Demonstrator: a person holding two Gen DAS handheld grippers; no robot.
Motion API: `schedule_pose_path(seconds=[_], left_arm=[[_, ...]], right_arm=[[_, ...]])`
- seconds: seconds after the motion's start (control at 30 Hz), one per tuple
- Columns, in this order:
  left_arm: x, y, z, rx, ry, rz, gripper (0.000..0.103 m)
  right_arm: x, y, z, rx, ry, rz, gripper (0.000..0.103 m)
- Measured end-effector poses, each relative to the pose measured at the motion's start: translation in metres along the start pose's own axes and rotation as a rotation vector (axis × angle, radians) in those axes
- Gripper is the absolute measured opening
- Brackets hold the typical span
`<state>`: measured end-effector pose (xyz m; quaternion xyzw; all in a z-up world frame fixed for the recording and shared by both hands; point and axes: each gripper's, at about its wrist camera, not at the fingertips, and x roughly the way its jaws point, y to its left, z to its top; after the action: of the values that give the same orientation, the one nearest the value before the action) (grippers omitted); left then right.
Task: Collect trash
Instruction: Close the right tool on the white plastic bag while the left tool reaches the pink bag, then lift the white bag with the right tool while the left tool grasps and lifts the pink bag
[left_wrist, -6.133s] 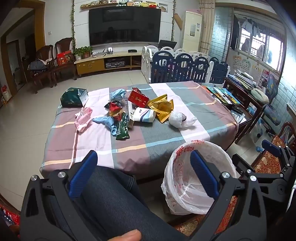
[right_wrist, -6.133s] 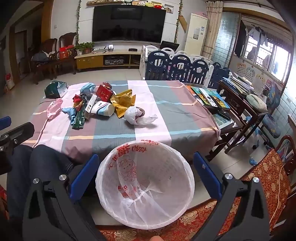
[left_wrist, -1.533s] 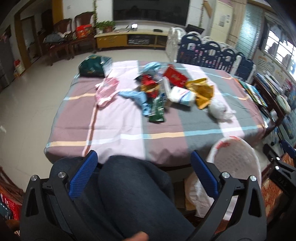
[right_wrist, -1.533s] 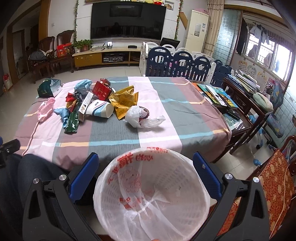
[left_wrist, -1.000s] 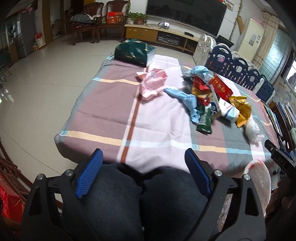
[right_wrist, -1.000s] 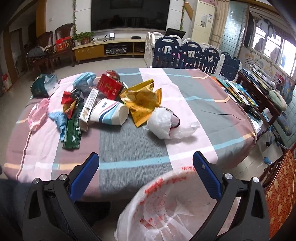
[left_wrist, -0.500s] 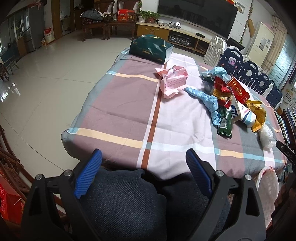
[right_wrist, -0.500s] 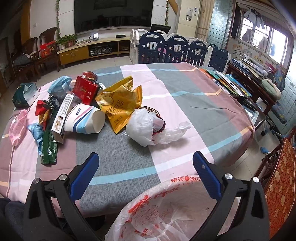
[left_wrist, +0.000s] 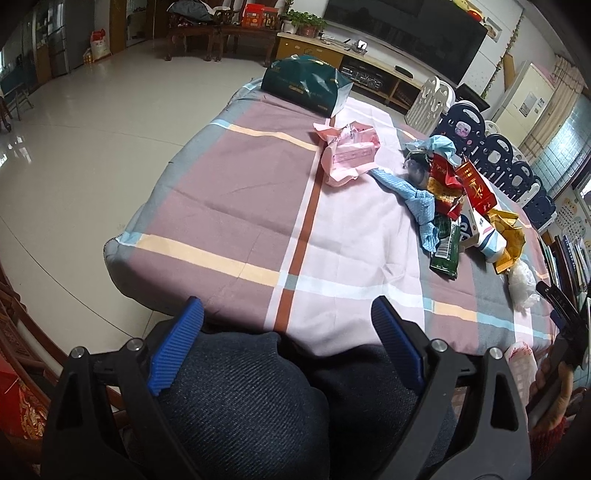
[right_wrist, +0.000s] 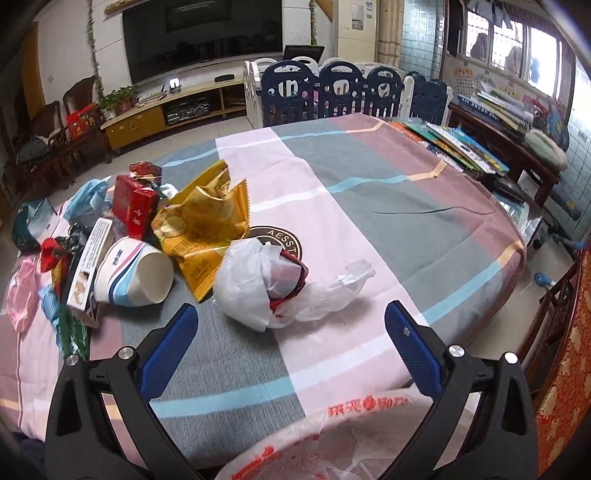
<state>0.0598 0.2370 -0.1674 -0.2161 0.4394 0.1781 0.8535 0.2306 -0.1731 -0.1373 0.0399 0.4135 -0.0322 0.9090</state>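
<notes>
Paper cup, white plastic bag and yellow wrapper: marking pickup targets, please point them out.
paper cup (right_wrist: 133, 277), right wrist view, its side.
white plastic bag (right_wrist: 243, 284), right wrist view, its bulge.
yellow wrapper (right_wrist: 207, 221), right wrist view, its middle.

In the right wrist view a round brown emblem (right_wrist: 275, 240) lies on the tablecloth, half hidden under the white plastic bag (right_wrist: 255, 284), and shows the letters "AESST" along its rim. The bin liner (right_wrist: 332, 439) at the bottom edge carries red printed characters, too distorted to read. Print on the wrappers and boxes is too small to make out.
</notes>
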Motion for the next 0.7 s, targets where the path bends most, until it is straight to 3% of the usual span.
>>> schedule_pose_path(seconds=[0.13,0.17,0.23,0.3,0.4,0.53,0.6,0.7], left_arm=[[0.003,-0.001,0.001,0.0,0.007,-0.005,0.092],[0.004,-0.003,0.001,0.005,0.009,-0.003,0.092],[0.005,-0.005,0.003,0.012,0.018,0.001,0.092],[0.005,-0.008,0.009,-0.003,0.009,-0.007,0.092],[0.007,-0.019,0.035,-0.013,-0.029,-0.045,0.092],[0.039,-0.046,0.087,0.043,-0.028,-0.074,0.093],[0.069,-0.057,0.114,0.081,-0.036,-0.041,0.094],[0.119,-0.071,0.145,0.13,0.028,0.021,0.094]], right_arm=[[0.023,0.006,0.009,-0.024,0.015,0.003,0.099],[0.028,0.01,0.01,-0.035,0.018,0.004,0.094],[0.038,0.017,0.013,-0.062,0.038,0.016,0.079],[0.047,0.023,0.012,-0.088,0.072,0.031,0.041],[0.043,0.023,0.004,-0.089,0.092,0.081,0.025],[0.016,0.017,-0.011,-0.087,0.112,0.173,0.023],[0.001,0.016,-0.018,-0.096,0.115,0.194,0.023],[-0.023,0.011,-0.025,-0.095,0.116,0.232,0.023]])
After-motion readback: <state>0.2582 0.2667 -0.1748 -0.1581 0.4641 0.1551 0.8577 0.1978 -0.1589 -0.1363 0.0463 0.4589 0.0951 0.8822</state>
